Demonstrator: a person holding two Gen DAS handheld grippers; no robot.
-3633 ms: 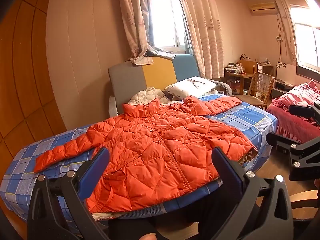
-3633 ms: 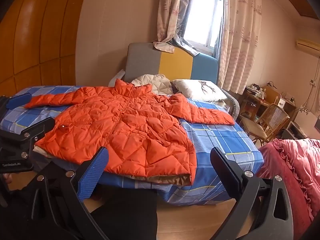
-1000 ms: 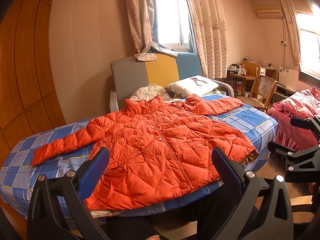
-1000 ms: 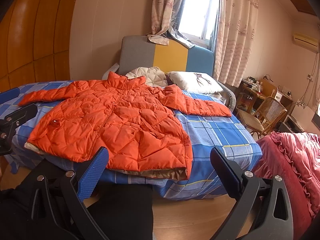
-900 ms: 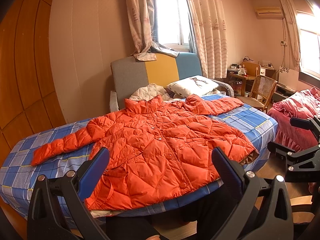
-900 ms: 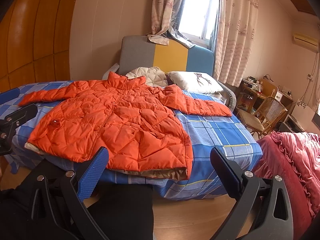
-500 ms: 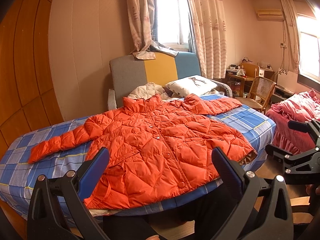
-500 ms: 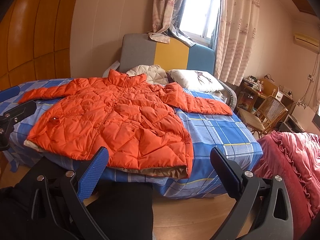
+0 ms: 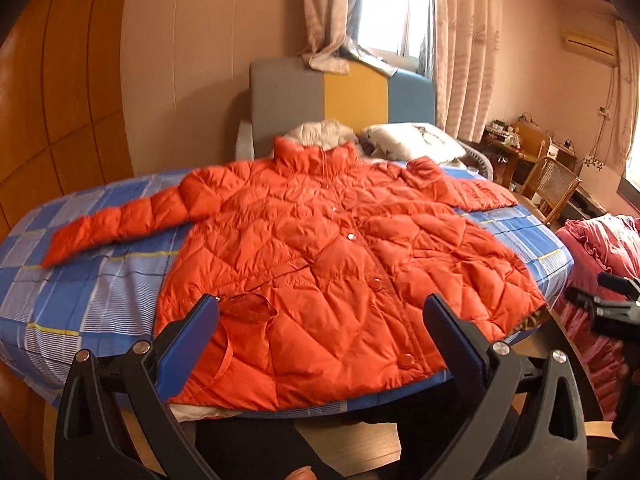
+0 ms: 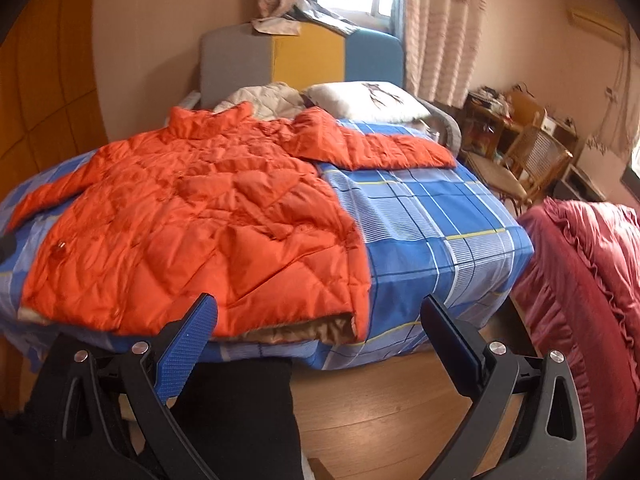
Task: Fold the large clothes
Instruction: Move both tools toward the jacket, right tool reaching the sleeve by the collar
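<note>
An orange quilted jacket lies flat, front up and buttoned, on a bed with a blue checked sheet, both sleeves spread out. It also shows in the right wrist view, its hem at the bed's near edge. My left gripper is open and empty, just in front of the hem's left half. My right gripper is open and empty, before the hem's right corner. The right gripper also shows at the right edge of the left wrist view.
A grey, yellow and blue headboard, a white pillow and a beige quilted garment are at the bed's far end. A red-covered bed stands to the right, wicker chairs beyond. Wooden floor lies below.
Both grippers have moved closer to the bed and now look down more on the jacket. The jacket has not moved. Both grippers stay open.
</note>
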